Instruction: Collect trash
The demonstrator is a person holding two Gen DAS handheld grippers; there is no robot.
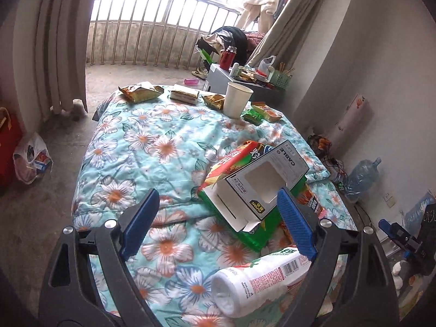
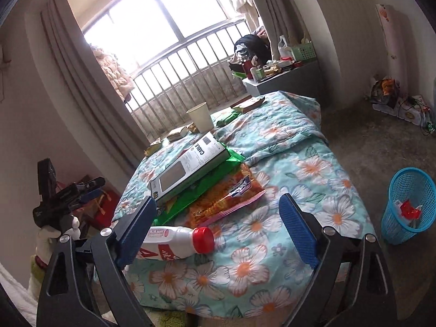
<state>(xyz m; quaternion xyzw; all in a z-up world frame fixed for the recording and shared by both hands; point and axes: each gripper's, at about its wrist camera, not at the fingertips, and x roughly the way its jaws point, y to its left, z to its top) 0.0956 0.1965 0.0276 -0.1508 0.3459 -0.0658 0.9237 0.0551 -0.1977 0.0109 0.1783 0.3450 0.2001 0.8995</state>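
Trash lies scattered on a bed with a floral quilt (image 2: 313,169). Nearest its near edge a white plastic bottle (image 2: 174,241) with a red cap (image 2: 203,239) lies on its side; just behind it a cable box (image 1: 261,185) rests on a stack of snack wrappers (image 2: 226,196). A paper cup (image 1: 237,99) stands upright toward the far edge among more wrappers.

The left gripper (image 1: 218,223) and the right gripper (image 2: 218,223) both hover with fingers spread wide, nothing between them.

The bottle looks light, smooth and likely to roll; gripping across its body seems safest. The box is thin card and would crush, so take it flat-sided. A blue basket (image 2: 408,204) with some trash inside waits on the floor beside the bed.
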